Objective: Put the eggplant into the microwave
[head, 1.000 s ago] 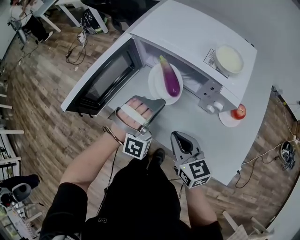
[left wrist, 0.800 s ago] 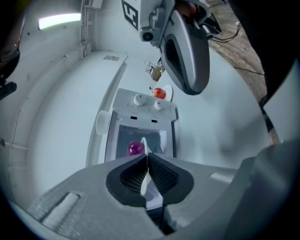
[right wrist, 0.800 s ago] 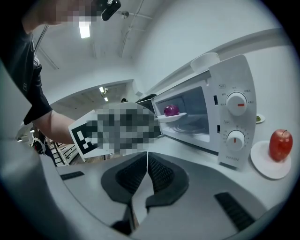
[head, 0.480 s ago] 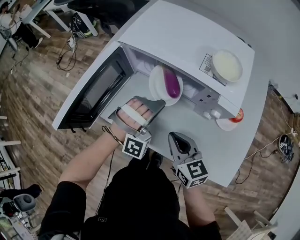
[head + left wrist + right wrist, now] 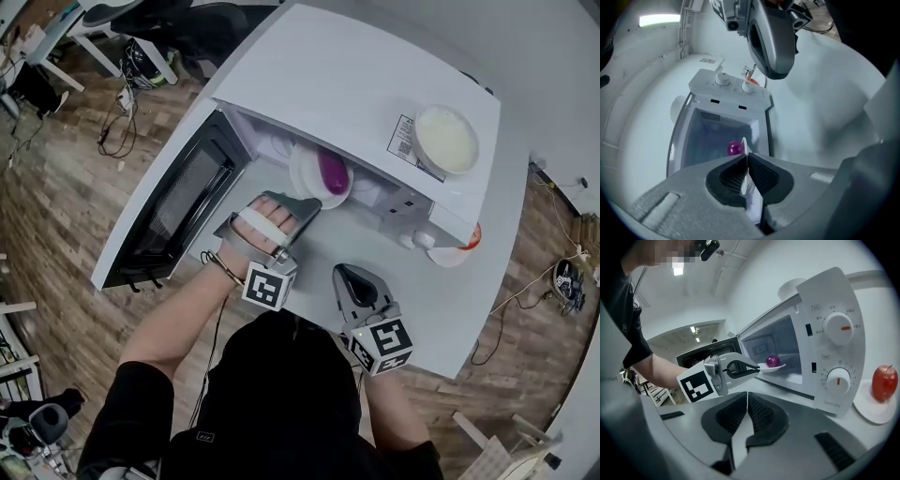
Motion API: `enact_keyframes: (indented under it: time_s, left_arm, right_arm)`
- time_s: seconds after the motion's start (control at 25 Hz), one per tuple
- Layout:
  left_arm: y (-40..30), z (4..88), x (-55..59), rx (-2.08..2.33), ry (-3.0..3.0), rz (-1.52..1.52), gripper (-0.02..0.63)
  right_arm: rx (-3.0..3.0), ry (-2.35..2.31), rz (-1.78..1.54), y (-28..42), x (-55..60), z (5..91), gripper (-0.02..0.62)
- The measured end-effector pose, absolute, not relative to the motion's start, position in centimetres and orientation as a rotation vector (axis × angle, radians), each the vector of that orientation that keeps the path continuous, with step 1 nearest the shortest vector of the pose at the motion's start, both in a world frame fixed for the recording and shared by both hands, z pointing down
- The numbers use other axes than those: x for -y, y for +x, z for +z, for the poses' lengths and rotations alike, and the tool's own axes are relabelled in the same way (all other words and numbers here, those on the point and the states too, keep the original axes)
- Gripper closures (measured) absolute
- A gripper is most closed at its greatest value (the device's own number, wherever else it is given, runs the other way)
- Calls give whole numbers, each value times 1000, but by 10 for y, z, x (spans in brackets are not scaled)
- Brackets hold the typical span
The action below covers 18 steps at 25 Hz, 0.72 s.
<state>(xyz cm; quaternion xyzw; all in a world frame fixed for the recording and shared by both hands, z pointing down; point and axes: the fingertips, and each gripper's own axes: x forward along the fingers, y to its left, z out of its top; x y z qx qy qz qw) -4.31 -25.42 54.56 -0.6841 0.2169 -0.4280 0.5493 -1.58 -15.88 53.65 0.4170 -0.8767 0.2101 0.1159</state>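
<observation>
1. Left gripper view: my left claw [image 5: 746, 157] is clamped on the plate [image 5: 744, 142] rim.
2. That plate carries the eggplant [image 5: 735, 148], right at the microwave's [image 5: 726, 89] front edge, partway in.
3. My right claw [image 5: 747, 401] is pinched together, empty.

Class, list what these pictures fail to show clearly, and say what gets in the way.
- eggplant: head view, far end hidden under the microwave roof.
- apple: head view, mostly behind the microwave's front corner.
- label on the microwave: head view, print too small.
- plate: left gripper view, seen edge-on behind the left tool.
</observation>
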Motion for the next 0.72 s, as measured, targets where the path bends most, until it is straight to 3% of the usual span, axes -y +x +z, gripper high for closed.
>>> enact_keyframes:
  time_s: [0.72]
  left_arm:
    - [-41,569,293,-417,-1630,-1138,589]
  right_arm:
    - [2509,1232,702,-9,170,534,578]
